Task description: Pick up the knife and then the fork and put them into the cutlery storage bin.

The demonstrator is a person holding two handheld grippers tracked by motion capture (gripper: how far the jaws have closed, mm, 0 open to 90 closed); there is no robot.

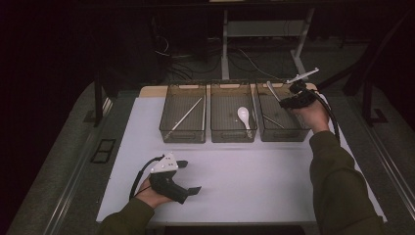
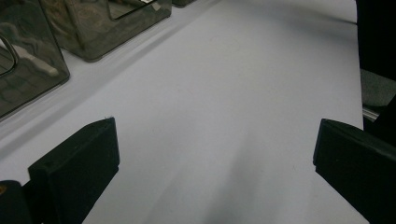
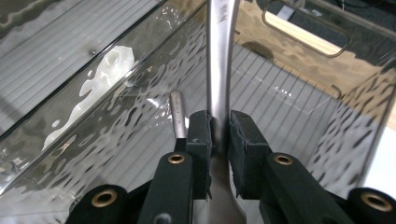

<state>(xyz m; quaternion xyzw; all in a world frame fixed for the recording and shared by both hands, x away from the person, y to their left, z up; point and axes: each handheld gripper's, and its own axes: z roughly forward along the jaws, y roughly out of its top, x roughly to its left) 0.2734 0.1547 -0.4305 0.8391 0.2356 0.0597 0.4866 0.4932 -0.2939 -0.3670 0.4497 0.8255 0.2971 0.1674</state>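
My left tongs sat wide and empty near the table's near edge; right tongs clamped a metal utensil over the right bin, sorting apparently nearly done.

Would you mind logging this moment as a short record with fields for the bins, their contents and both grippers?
surface: white table
bins: three clear bins in a row at the far side
left bin: long thin white utensils lying inside
middle bin: white spoon
right bin: one metal utensil lying on its floor
right gripper: above the right bin, shut on a metal handle
left gripper: open, jaws wide apart, low over bare table near the front edge
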